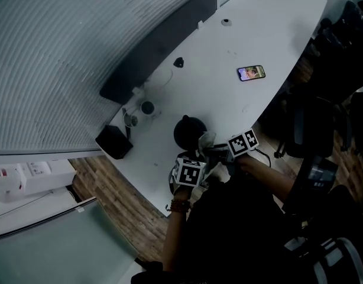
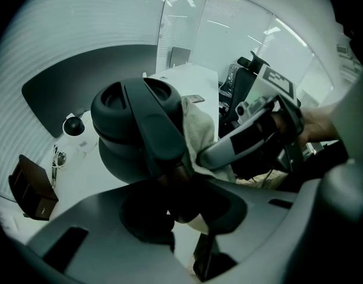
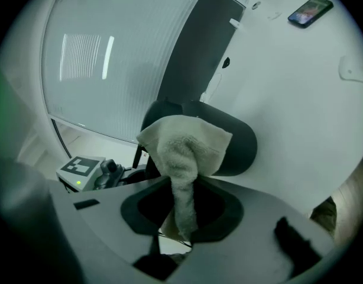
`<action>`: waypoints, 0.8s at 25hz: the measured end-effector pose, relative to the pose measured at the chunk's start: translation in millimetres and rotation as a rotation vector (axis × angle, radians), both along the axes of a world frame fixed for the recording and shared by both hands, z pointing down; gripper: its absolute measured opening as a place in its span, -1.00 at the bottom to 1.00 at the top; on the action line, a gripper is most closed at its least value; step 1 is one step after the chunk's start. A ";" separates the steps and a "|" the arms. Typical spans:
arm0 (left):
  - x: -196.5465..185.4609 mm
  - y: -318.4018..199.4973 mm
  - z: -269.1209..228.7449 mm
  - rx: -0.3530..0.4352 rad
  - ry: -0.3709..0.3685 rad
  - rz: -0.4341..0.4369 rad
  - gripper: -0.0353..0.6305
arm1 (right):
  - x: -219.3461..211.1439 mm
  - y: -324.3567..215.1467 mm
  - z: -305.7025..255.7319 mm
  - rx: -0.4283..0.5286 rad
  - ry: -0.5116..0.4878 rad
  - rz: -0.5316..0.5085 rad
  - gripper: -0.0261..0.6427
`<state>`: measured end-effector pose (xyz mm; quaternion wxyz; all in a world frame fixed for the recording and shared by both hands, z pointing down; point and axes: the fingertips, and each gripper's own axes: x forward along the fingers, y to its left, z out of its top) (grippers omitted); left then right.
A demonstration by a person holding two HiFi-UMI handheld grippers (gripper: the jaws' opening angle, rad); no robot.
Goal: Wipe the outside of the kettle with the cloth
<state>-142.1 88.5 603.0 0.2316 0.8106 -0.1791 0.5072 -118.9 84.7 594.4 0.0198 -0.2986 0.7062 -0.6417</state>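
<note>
White table [image 1: 258, 34] — cloth [image 3: 184, 147] against kettle [image 2: 134, 123].

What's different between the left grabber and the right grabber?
The left gripper grips the dark, hard kettle by its handle; the right gripper pinches the pale, soft cloth. The left jaws stand a little apart around the thick handle; the right jaws are nearly together on the thin cloth. Both are shut on something, close together at the kettle.
</note>
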 end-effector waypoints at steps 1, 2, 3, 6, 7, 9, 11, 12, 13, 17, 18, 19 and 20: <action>-0.8 0.1 0.3 -0.002 -0.001 0.000 -0.57 | -0.2 1.4 6.5 -0.009 0.010 -0.002 -0.67; -1.9 0.3 0.6 -0.003 -0.004 0.000 -0.56 | -1.1 3.5 14.5 -0.021 0.022 -0.003 -0.67; -2.8 0.5 0.7 -0.003 -0.007 -0.001 -0.57 | -2.1 5.9 23.8 -0.038 0.037 -0.004 -0.67; -2.7 1.1 -0.4 0.004 -0.011 -0.009 -0.57 | -1.1 10.0 59.4 -0.104 0.087 0.001 -0.67; -2.3 1.8 -1.0 0.006 -0.010 -0.012 -0.57 | 0.5 10.7 72.6 -0.129 0.102 0.004 -0.67; -1.5 4.1 -2.3 0.011 -0.008 -0.017 -0.57 | 4.1 13.9 97.3 -0.179 0.119 0.000 -0.67; -1.3 5.1 -3.0 0.018 -0.007 -0.025 -0.57 | 8.0 17.0 116.7 -0.218 0.118 -0.012 -0.67; -1.1 4.3 -2.9 0.022 -0.007 -0.029 -0.56 | 10.7 17.2 122.2 -0.227 0.111 -0.020 -0.67; -0.7 3.3 -2.6 0.027 -0.004 -0.033 -0.57 | 14.2 16.7 123.1 -0.224 0.101 -0.028 -0.67; -14.7 8.3 -1.8 0.063 0.010 0.028 -0.57 | 39.0 20.0 79.4 -0.111 0.034 -0.038 -0.67; -22.0 8.6 -1.4 0.079 -0.004 0.071 -0.57 | 51.8 17.6 62.8 -0.064 0.017 -0.033 -0.67; -27.1 6.2 -0.6 0.095 -0.023 0.120 -0.57 | 70.1 10.6 47.8 -0.011 0.010 -0.030 -0.67; -30.1 1.6 0.4 0.114 -0.045 0.170 -0.57 | 92.5 -0.2 35.5 0.043 0.014 -0.031 -0.67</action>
